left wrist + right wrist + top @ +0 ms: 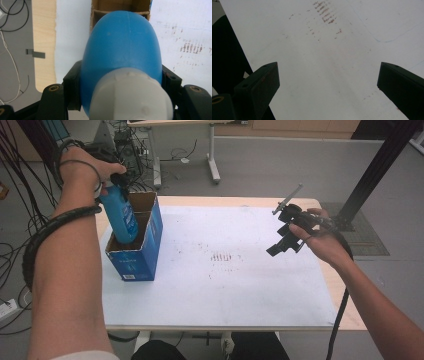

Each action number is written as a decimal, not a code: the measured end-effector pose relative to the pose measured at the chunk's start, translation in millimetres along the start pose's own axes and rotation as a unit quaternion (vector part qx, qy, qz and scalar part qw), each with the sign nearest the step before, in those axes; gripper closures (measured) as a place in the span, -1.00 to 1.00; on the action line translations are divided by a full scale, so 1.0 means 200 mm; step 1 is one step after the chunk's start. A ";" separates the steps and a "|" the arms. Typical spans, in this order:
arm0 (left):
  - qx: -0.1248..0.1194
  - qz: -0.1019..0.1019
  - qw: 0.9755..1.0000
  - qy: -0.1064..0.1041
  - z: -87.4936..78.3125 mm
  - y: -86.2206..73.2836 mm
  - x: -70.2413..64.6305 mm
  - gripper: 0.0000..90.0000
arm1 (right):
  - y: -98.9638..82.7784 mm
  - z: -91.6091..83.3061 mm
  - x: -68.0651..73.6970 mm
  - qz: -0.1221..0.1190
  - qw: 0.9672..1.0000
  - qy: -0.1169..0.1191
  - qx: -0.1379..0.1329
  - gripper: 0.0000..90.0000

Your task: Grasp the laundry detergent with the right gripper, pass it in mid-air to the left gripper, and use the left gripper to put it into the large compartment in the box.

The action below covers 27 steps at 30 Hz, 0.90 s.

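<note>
Left gripper (114,187): jaws pointing down and clamping the blue bottle (121,217) just under its white cap (130,97).
Bottle: hanging upright below the jaws, its lower end sitting inside the open blue cardboard box (142,255).
Box: standing directly under the left gripper, on the white mat (225,290).
Stains (222,257): lying between the two grippers, on the mat.
Right gripper (280,247): jaws gaping wide with nothing between them, hovering over bare mat, well apart from the box.

A lab or workshop: tangled cables (20,165) on grey floor (280,165), bare desk legs (214,160), black metal post (372,170).
</note>
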<state>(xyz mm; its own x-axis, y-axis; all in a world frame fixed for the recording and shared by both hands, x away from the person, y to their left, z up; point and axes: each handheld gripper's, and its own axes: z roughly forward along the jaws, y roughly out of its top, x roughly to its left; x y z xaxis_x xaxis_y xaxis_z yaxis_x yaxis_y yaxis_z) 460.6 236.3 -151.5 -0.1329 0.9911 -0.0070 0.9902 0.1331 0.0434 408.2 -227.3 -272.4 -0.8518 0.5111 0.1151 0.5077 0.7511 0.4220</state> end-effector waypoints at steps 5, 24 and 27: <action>0.006 0.006 1.000 0.001 0.12 0.00 0.00 -0.18 | 0.00 0.01 0.00 0.001 1.000 -0.003 0.002 -0.91; 0.016 0.018 1.000 -0.001 0.45 0.00 0.00 -0.18 | 0.00 0.06 0.00 0.002 1.000 -0.005 0.011 -0.91; 0.015 0.022 1.000 -0.002 0.49 0.00 0.00 -0.18 | 0.00 0.06 0.00 0.002 1.000 -0.005 0.011 -0.91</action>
<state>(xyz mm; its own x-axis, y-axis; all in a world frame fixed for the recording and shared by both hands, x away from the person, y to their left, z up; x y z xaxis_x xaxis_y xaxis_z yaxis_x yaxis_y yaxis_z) 465.2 235.8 -249.6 -0.0896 0.9959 -0.0096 0.9959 0.0897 0.0135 410.1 -223.0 -284.0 -0.8487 0.5179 0.1077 0.5136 0.7580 0.4020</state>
